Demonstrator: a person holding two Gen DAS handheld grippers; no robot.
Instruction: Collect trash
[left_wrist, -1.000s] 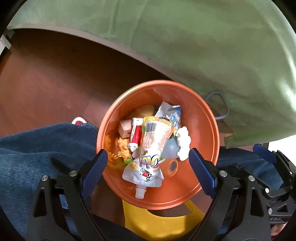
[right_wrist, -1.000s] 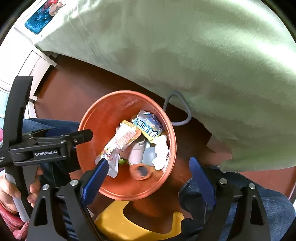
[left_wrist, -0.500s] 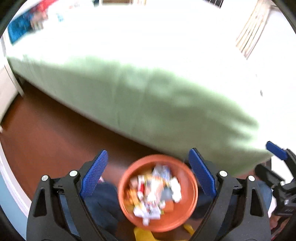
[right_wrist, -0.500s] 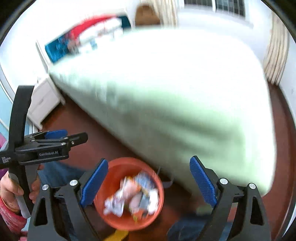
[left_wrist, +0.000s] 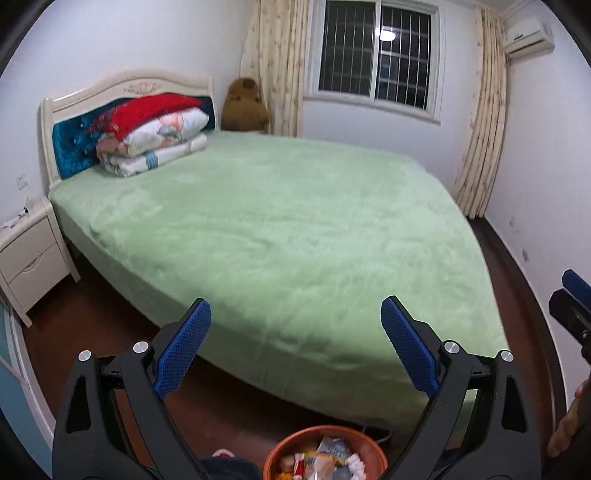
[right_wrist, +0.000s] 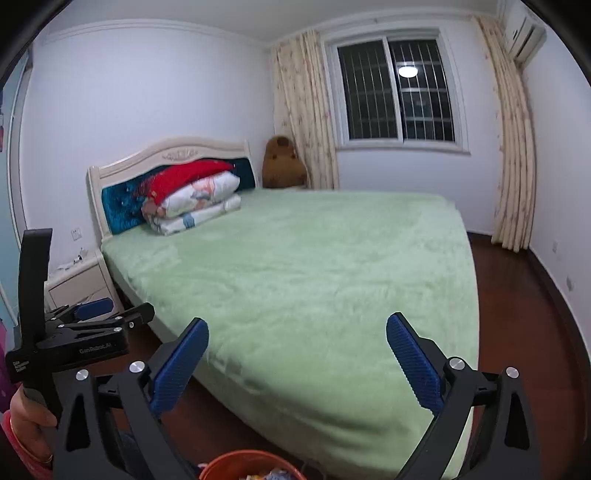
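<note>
Both grippers point up across a bedroom, and neither holds anything. The left gripper (left_wrist: 295, 343) has its two blue-padded fingers (left_wrist: 183, 345) spread wide, with only the green bedspread showing between them. The right gripper (right_wrist: 297, 362) is released the same way, its jaws far apart and nothing touching the pads.

The task's thing, one orange bucket (left_wrist: 280, 448) of trash (left_wrist: 325, 459), sits on the dark wooden floor (left_wrist: 81, 332) at the very bottom of the left view, just below and between the left fingers. Inside it lie several crumpled wrappers and a white wad (too jumbled to count exactly). In the right view only its rim (right_wrist: 229, 459) peeks in at the bottom edge.

One bed (left_wrist: 295, 229) fills the middle of the room, covered by one green spread. At its head stands one cream headboard (left_wrist: 122, 86) with a blue panel, and against it lies one pile of folded bedding (left_wrist: 155, 140): a red piece on top of two white patterned ones. One brown teddy bear (left_wrist: 243, 105) sits in the corner beyond the bed. One white nightstand (left_wrist: 26, 254) with two drawers stands beside the headboard. One barred window (left_wrist: 373, 61) has two curtains (left_wrist: 273, 66), one on each side, and one air conditioner (left_wrist: 528, 37) hangs high on the wall.
</note>
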